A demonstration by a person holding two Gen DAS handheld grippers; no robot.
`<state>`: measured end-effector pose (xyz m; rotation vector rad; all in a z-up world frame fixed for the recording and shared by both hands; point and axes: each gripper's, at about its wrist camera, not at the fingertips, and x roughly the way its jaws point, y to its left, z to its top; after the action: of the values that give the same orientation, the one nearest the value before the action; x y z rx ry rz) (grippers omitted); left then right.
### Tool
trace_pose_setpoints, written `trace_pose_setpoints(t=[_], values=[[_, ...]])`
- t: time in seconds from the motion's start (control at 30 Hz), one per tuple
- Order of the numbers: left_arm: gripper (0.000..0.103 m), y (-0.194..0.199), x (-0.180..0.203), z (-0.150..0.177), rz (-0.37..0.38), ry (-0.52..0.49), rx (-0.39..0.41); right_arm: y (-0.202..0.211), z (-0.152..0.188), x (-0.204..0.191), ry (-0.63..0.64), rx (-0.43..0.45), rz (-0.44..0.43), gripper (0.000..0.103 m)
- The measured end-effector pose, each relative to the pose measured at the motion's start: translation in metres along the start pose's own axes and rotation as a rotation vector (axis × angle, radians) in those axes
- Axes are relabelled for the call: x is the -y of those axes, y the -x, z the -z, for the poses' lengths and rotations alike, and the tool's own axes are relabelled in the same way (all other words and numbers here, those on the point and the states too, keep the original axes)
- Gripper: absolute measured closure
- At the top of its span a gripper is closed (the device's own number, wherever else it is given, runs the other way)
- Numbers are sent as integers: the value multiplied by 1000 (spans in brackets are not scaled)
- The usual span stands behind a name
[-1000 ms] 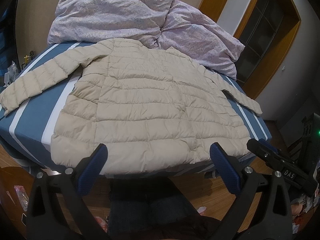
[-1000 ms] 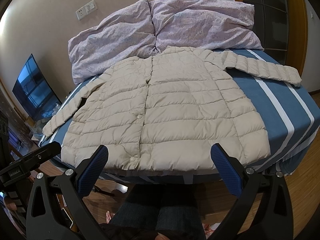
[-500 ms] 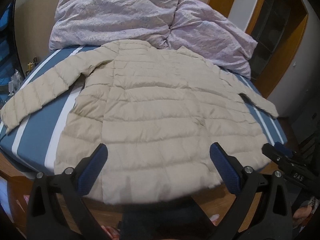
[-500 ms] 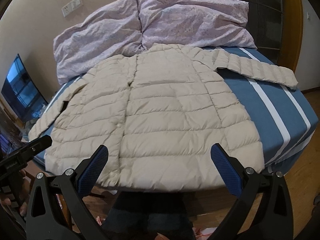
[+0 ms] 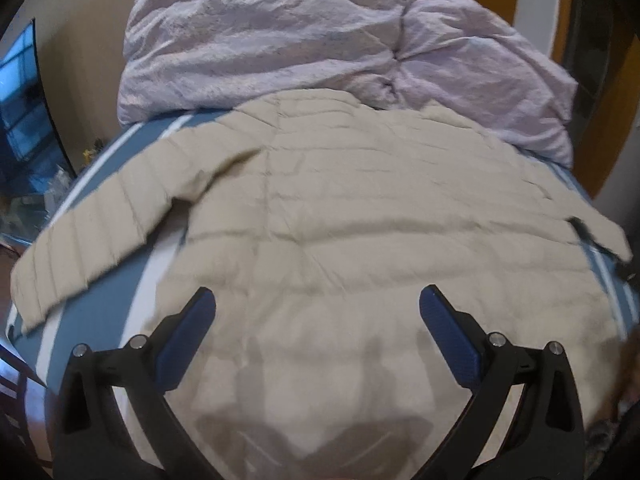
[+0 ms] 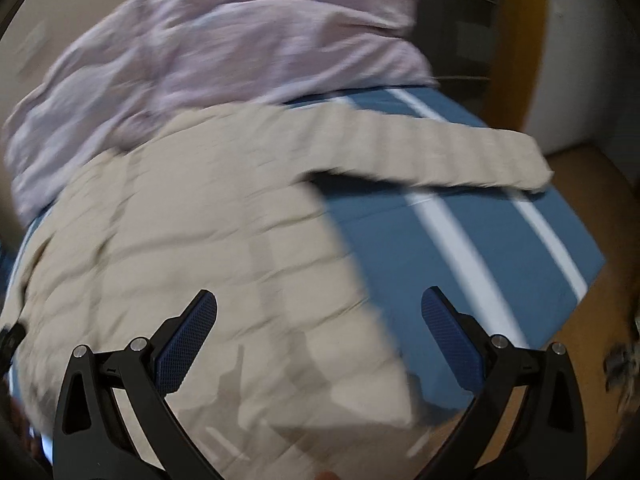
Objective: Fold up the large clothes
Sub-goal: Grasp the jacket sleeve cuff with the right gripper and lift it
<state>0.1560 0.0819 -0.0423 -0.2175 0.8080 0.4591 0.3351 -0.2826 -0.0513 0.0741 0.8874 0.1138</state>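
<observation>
A beige quilted puffer jacket (image 5: 360,208) lies spread flat on the blue striped bed, sleeves out to both sides. Its left sleeve (image 5: 100,236) reaches the bed's left edge. Its right sleeve (image 6: 432,152) stretches across the blue sheet in the right wrist view. My left gripper (image 5: 316,332) is open and empty, hovering over the jacket's lower hem. My right gripper (image 6: 318,336) is open and empty, above the jacket's lower right part (image 6: 200,240). The right wrist view is motion blurred.
A crumpled lilac duvet (image 5: 300,40) is piled at the head of the bed, also in the right wrist view (image 6: 200,48). The blue sheet with white stripes (image 6: 460,248) shows right of the jacket. A screen (image 5: 24,120) stands left; wooden floor (image 6: 592,320) lies right.
Both grippers have moved forward and lower over the jacket, so its hem now fills the foreground. The right one has also swung right. Both stay open; the jacket has not moved.
</observation>
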Motion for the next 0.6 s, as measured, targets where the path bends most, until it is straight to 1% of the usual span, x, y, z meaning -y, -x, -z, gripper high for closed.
trace_pose_setpoints(t=[0.07,0.1,0.2,0.33,0.4,0.47,0.5,0.57,0.6], values=[[2,-17,0,-5,-69,-23,11,-18,-17,22,-27,-4,70,1],[2,-24,0,-7,-93,-33,12,-27,-25,34,-42,-12,99,1],[2,-43,0,-10,-137,-50,-2,-53,-50,74,-124,-51,165,1],[2,-58,-1,-9,-141,-51,-18,-78,-75,134,-293,-66,222,1],[2,-62,0,-8,-145,-58,-18,-88,-82,157,-374,-77,235,6],[2,-66,1,-6,-148,-63,-24,-97,-85,178,-455,-89,231,13],[2,-68,2,-6,-149,-63,-28,-102,-86,190,-504,-97,226,13],[2,-69,2,-5,-152,-61,-34,-109,-87,207,-573,-106,225,19],[2,-70,2,-5,-152,-60,-38,-110,-86,213,-598,-105,225,20]])
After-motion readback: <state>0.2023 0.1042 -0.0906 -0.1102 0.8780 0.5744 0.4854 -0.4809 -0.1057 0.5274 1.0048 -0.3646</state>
